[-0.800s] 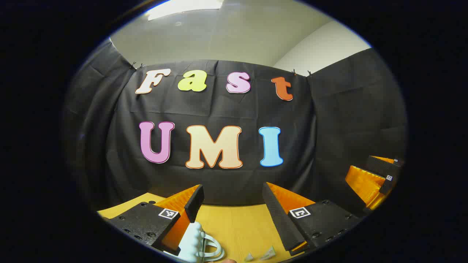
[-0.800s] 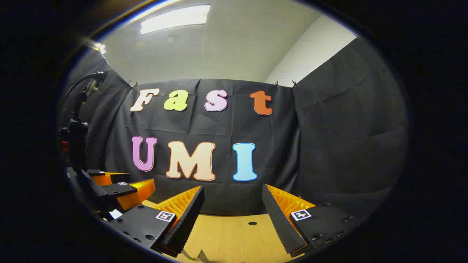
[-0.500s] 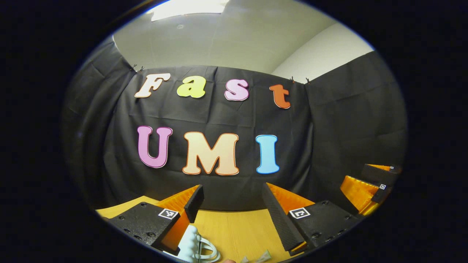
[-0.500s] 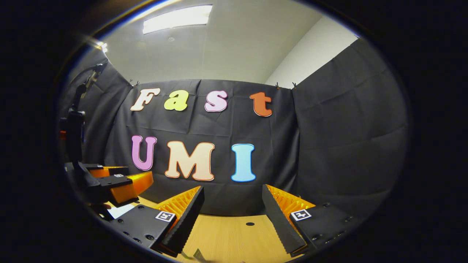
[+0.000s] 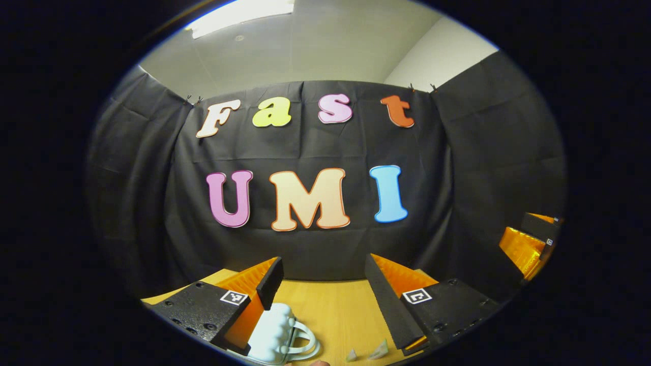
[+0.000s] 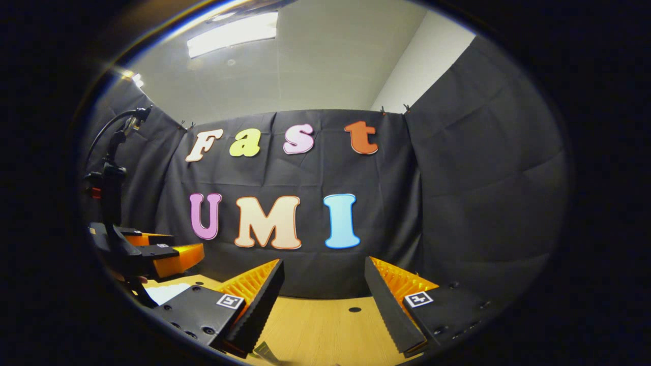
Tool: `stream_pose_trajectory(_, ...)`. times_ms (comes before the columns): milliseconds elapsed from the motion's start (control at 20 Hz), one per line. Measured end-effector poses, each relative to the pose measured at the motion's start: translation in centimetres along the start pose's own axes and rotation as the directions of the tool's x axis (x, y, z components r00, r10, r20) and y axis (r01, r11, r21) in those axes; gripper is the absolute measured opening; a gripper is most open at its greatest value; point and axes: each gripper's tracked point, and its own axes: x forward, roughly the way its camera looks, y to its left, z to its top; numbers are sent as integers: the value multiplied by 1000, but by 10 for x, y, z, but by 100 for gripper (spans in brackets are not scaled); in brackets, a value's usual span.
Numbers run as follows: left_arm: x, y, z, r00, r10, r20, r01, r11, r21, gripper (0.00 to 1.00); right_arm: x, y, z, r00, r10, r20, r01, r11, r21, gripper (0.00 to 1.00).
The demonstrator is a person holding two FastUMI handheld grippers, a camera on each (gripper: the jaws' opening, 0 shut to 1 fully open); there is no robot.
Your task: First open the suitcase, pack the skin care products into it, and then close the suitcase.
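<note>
Wooden table (image 5: 335,310) lies below both grippers; the pale blue suitcase (image 5: 272,338), its handle toward the open gap, sits closed by the left gripper's (image 5: 323,284) left finger. Judged step: opening not begun. Left gripper and right gripper (image 6: 323,284) stand wide apart, holding nothing; next move calls for lowering onto the case.

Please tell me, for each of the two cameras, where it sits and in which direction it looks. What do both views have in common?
Left gripper view: rides on the left gripper, facing the cloth wall over the wooden table; its two open fingers show, the right gripper farther right.
Right gripper view: rides on the right gripper, facing likewise; its open fingers show, the left gripper at left.
Shared: wall, table, ceiling light.
</note>
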Motion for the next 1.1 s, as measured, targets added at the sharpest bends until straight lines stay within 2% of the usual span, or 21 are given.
stream_pose_trajectory(200, 1, 4, -48, 993, -12, -114, 15, 999, 31, 94, 5, -4, -16, 998, -22, -54, 22, 1000, -5, 98)
stream_pose_trajectory(550, 4, 11, -131, 944, -91, -318, 92, 996, -13, 95, 5, -3, -35, 988, -90, -123, 89, 996, -13, 98)
stream_pose_trajectory(700, 15, 12, -162, 908, -109, -405, 117, 993, -6, 95, 5, -6, -38, 984, -115, -136, 110, 993, -49, 98)
stream_pose_trajectory(850, 26, 9, -194, 862, -125, -492, 113, 992, -54, 95, 6, -13, -32, 980, -154, -127, 148, 987, -56, 98)
stream_pose_trajectory(1000, 30, 9, -218, 811, -124, -571, 91, 992, -86, 95, 6, -13, -32, 976, -175, -129, 167, 983, -72, 98)
stream_pose_trajectory(1100, 32, 12, -240, 765, -114, -634, 85, 994, -75, 95, 5, -12, -33, 974, -183, -131, 172, 981, -93, 98)
